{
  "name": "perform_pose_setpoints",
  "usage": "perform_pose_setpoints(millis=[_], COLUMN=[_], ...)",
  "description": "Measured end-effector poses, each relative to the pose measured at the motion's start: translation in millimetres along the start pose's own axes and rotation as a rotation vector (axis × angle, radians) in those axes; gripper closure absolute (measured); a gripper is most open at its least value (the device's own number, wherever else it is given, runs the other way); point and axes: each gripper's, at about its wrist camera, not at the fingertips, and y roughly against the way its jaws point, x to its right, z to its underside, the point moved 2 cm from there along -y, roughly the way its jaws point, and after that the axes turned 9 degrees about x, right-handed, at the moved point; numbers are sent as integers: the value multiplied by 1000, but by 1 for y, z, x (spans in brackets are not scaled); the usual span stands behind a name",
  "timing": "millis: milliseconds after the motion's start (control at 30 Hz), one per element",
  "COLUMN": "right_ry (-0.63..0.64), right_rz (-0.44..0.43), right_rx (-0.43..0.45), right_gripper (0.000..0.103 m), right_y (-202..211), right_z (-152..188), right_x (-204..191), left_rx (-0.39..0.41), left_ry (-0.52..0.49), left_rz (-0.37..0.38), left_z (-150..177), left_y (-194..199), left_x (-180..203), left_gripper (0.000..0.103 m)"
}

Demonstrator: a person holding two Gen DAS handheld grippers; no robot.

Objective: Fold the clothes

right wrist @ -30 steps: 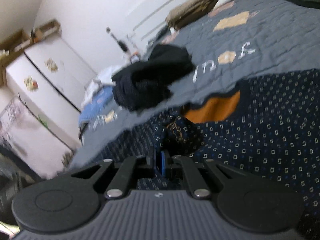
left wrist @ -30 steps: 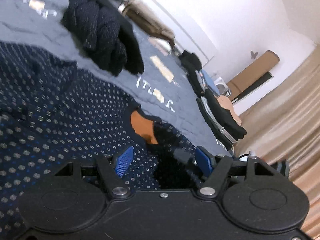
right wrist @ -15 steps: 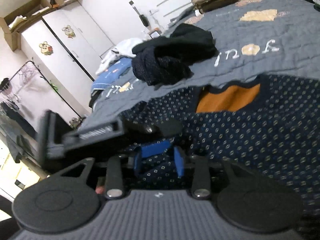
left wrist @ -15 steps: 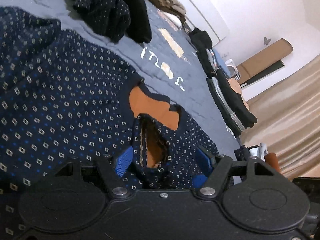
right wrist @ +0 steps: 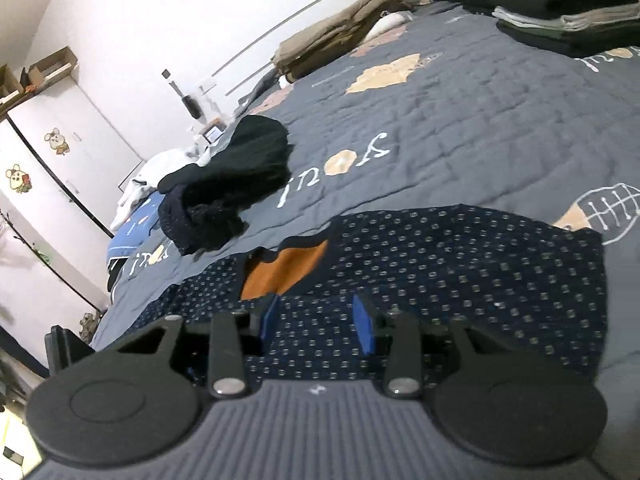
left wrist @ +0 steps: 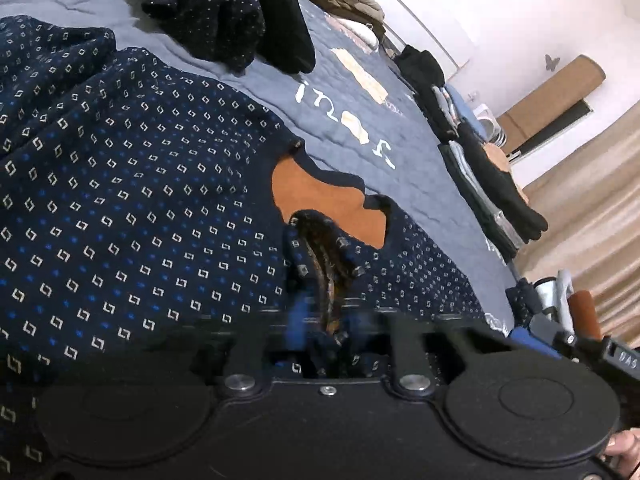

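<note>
The bed (right wrist: 480, 128) carries everything: the navy patterned sweater (left wrist: 140, 200) lies spread across the grey quilt, orange lining (left wrist: 332, 196) showing at the neck, with a loose dark heap (left wrist: 224, 12) beyond it and 2 folded stacks (right wrist: 552, 4) further off. The left gripper (left wrist: 320, 320) appears closed on a bunched ridge of the sweater just below the neck, though its fingers are blurred; the right gripper (right wrist: 316, 320) hovers with its 2 fingers apart over flat knit, holding nothing. The main risk, as I judge it, is a lopsided fold: with only 1 pinch near the middle, lifting would drag the whole body into a rumple and pull the far sleeve off line. Knit this loose also stretches, so a shallow bite could slip out mid-lift. A smaller hazard is the heap, near enough that a swung sleeve might catch it. Smallest, the right gripper may snag 2 layers.
</note>
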Motion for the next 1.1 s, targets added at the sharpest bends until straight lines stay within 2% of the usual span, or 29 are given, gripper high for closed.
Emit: perform_pose_setpoints(millis=[33, 200, 300, 367, 433, 467, 567, 633, 700, 733, 767, 833, 933, 1000, 1033, 1100], right_ry=[-4, -25, -42, -56, -62, -56, -39, -37, -42, -51, -74, -114, -148, -142, -128, -116], right_rz=[8, 46, 72, 91, 108, 118, 152, 195, 237, 255, 263, 279, 278, 249, 239, 219], right_rx=[3, 18, 27, 34, 34, 26, 4, 0, 8, 10, 6, -2, -8, -21, -20, 28], right_gripper=[63, 63, 63, 63, 63, 63, 63, 63, 63, 63, 63, 63, 63, 63, 63, 74], right_y=[1, 6, 8, 8, 6, 4, -3, -7, -10, -12, -14, -17, -22, -28, -32, -35], right_z=[-1, -3, -6, -9, -9, -8, -4, -4, -7, -8, -9, -10, -7, -4, -2, 2], right_x=[3, 20, 29, 34, 38, 40, 45, 52, 62, 68, 75, 86, 94, 93, 91, 89], left_rx=[23, 177, 276, 330, 327, 293, 244, 212, 179, 163, 147, 133, 107, 101, 100, 136], left_ry=[-6, -15, -5, 0, 7, 10, -5, -16, -27, -32, -38, -41, -46, -44, -43, -44], left_rz=[8, 58, 36, -10, -89, -120, -156, -179, -202, -214, -225, -217, -212, -196, -188, -171], left_z=[-2, -29, -56, -70, -79, -80, -74, -70, -66, -64, -62, -59, -57, -57, -58, -59], left_y=[3, 34, 60, 77, 83, 81, 77, 75, 72, 71, 70, 67, 57, 53, 51, 54], left_x=[1, 7, -1, -14, -33, -42, -51, -56, -61, -64, -67, -65, -67, -68, -69, -65], left_gripper=[90, 93, 93, 93, 92, 92, 90, 83, 82, 78, 68, 62, 63, 73, 87, 91])
